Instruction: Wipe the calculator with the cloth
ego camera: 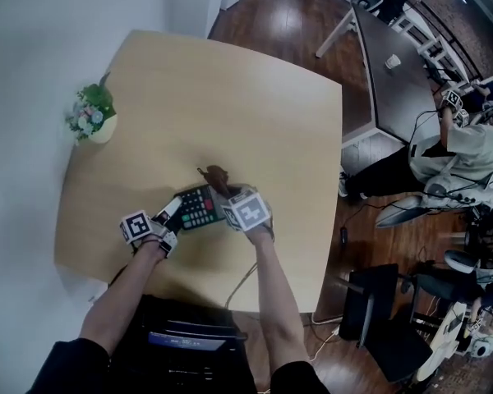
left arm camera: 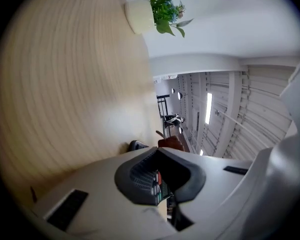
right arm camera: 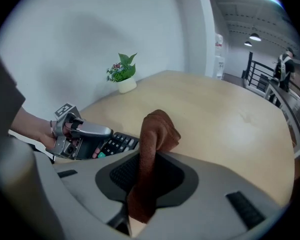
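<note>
Spanning most of the head view, the wooden table (ego camera: 230, 97) butts a white wall (ego camera: 25, 56) at 9 o'clock. A dark desk (ego camera: 390, 80) stands off the table at 2 o'clock, with a seated person (ego camera: 464, 150) at 3 o'clock. Near the table's 6 o'clock edge, the left gripper (ego camera: 174, 212) is clenched on the calculator (ego camera: 199, 206), pinching its 9 o'clock end. The left gripper view shows the keys right between the pads. At the calculator's 3 o'clock end, the right gripper (ego camera: 228, 194) is clamped on the cloth (ego camera: 216, 175). The right gripper view shows the brown fabric squeezed between the jaws, one end bunched above them and the other hanging below. The calculator is dark with red and green keys and lies long side 9 to 3 o'clock between the two grippers. A potted plant (ego camera: 92, 115) stands at the table's 10 o'clock, close to the wall and well apart from the grippers. The cloth tip pokes out at 1 o'clock of the calculator; contact with it can't be told.
</note>
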The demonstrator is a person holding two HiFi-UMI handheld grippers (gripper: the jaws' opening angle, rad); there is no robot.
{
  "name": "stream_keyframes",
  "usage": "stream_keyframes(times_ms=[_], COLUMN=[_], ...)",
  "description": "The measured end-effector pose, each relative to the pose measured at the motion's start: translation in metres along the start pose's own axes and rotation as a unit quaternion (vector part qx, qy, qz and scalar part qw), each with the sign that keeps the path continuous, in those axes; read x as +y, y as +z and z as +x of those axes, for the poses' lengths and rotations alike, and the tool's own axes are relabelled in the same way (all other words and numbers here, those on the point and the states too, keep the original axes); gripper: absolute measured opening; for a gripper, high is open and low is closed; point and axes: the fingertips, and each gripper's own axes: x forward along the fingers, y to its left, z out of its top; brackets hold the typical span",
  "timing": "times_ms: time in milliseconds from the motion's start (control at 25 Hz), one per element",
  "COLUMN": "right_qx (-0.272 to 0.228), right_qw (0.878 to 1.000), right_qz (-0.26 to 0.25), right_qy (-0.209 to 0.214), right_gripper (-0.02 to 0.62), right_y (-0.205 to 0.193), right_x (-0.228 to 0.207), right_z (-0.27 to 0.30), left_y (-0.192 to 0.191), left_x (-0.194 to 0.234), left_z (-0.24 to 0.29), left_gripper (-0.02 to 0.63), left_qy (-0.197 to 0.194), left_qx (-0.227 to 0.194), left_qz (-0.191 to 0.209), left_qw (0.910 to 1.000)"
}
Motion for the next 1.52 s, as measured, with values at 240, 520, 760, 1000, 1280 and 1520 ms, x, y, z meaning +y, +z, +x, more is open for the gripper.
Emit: stream_keyframes(times_ms=[240,520,760,1000,1280,1520], right_qx=[-0.041,0.006,-0.097,-0.132,-0.139,-0.149], right_qw=[0.989,0.982,0.97,0.938,0.884,0.938], right_qz=[0.144,0.189,0.218,0.321,0.436,0.309], right_qy=[0.005,0.031,-0.038,0.025,0.095,0.041], right_gripper=[0.087,0.084,0.084,0.081,0.081,0.081], right_y=[-0.067,-0.141,-0.054,-0.047,-0.086,-0.075], right_x=[0.03,0.067,-0.033,0.003,0.103,0.049], right_z=[-0.031,-0.049,-0.043,-0.019,-0.016,-0.027], left_y=[-0.001,-0.001,0.001,0.02,0.074,0.058], left_x=[0.001,0.003,0.005,0.004,-0.035,-0.018], left_z=[0.0,0.001,0.001,0.02,0.068,-0.053], left_gripper=[-0.003,-0.003,-0.003,-0.003,-0.003,-0.003], left_qy=[0.004,0.007,0.024,0.013,-0.026,0.088], left_qx=[-0.003,0.005,-0.006,0.033,0.095,0.036], left_qz=[0.002,0.006,0.005,0.004,0.156,0.165], left_qw=[1.0,0.9999,0.9997,0.9994,0.9828,0.9816])
